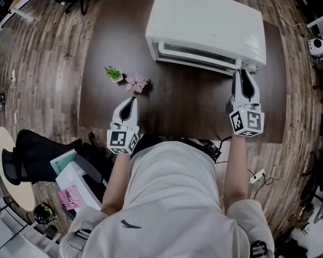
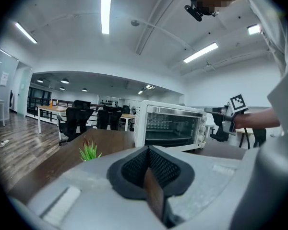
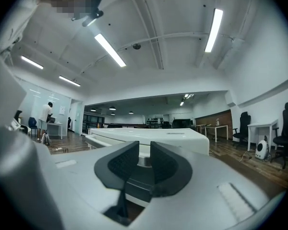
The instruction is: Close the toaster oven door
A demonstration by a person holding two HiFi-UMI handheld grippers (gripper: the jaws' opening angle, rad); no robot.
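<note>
Dark wood table (image 1: 194, 112) carries the toaster oven (image 1: 207, 26) along its far side, its long axis running left to right across me and its front turned my way. Its door (image 1: 196, 54) looks upright against the front, shut or all but shut; I cannot tell whether a crack is left. My right gripper (image 1: 243, 74) sits just beside the oven's front right corner, jaws a narrow slit apart, with nothing pinched that I can see. Any last push would fall to that hand, straight ahead and a little to the left. My left gripper (image 1: 130, 99) hangs well back near the small plant (image 1: 114, 73) and pink flower (image 1: 136, 82), jaws pressed together and empty.
</note>
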